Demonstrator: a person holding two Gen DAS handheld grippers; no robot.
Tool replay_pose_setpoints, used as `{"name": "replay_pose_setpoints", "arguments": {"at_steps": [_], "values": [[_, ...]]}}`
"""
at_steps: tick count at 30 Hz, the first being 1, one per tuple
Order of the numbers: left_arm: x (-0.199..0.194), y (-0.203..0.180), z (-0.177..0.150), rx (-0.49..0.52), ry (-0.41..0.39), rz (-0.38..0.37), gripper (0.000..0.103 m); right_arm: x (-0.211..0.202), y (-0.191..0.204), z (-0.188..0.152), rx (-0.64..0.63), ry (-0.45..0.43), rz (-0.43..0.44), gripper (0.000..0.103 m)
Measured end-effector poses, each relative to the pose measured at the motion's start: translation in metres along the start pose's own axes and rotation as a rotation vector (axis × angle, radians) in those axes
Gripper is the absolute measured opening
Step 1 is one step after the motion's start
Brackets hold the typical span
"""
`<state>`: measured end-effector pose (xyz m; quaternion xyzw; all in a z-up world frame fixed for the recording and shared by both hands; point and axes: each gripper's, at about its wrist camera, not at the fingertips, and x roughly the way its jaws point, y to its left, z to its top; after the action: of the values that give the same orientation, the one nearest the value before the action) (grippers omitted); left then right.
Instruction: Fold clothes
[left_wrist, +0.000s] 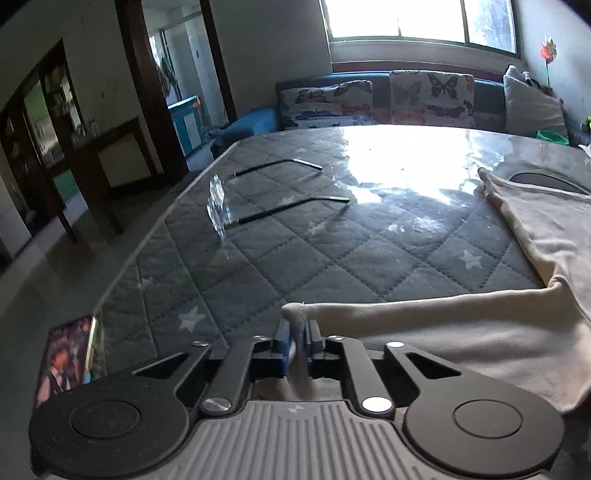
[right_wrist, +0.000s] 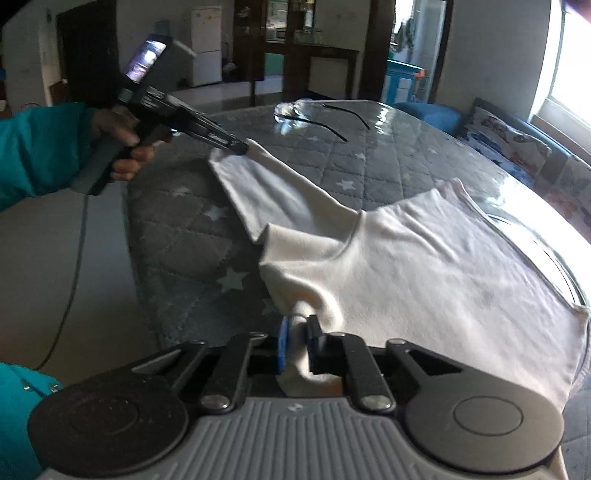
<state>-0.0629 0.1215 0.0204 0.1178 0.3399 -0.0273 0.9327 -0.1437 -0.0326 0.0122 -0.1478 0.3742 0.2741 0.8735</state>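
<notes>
White cotton-like cloth, a garment (right_wrist: 424, 258), lay spread over the right part of the quilted grey surface (right_wrist: 177, 240), its body mostly flat with soft wrinkles and one long sleeve (right_wrist: 280, 192) stretched out toward the left. The sleeve's cuff was pinched in the left hand-held gripper (right_wrist: 243, 148), whose jaws were shut on the fabric; in its own wrist view the blue pads (left_wrist: 282, 338) stood nearly together with a nub of cloth standing up between them. The right hand-held gripper (right_wrist: 297, 341) likewise had its jaws clamped on a bunched corner of the garment at the near edge, with white fabric squeezed between the pads. Judging by this, folding had scarcely begun: no crease or doubled layer showed, and both holds looked like the start of a first fold, probably bringing the sleeve across the body. The sleeves, the sides and the final halving all seemed left to do. Beyond the garment, a pair of clear glasses (right_wrist: 295, 109) with thin dark arms rested on the far left of the surface, well apart from the cloth. A teal sleeve (right_wrist: 40, 147) covered the person's arm behind the left hand-held gripper. Farther off stood a bench with butterfly-print cushions (left_wrist: 432, 98) beneath a bright window (left_wrist: 417, 18).
</notes>
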Motion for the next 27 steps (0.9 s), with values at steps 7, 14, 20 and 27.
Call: {"name": "replay_pose_setpoints", "arguments": {"at_steps": [7, 14, 20, 27], "values": [[0.011, 0.0, 0.006, 0.041, -0.01, 0.049, 0.008, 0.002, 0.009, -0.008, -0.069, 0.041, 0.038, 0.006], [0.015, -0.007, 0.013, 0.102, -0.031, 0.057, 0.009, -0.004, -0.007, 0.007, 0.028, -0.012, 0.075, 0.012], [0.026, -0.007, 0.023, 0.123, -0.024, 0.069, 0.01, 0.019, -0.001, 0.008, 0.045, 0.011, 0.105, 0.017], [0.037, -0.006, 0.026, 0.138, -0.013, 0.073, 0.012, 0.008, 0.0, 0.011, 0.064, -0.033, 0.113, 0.02]]}}
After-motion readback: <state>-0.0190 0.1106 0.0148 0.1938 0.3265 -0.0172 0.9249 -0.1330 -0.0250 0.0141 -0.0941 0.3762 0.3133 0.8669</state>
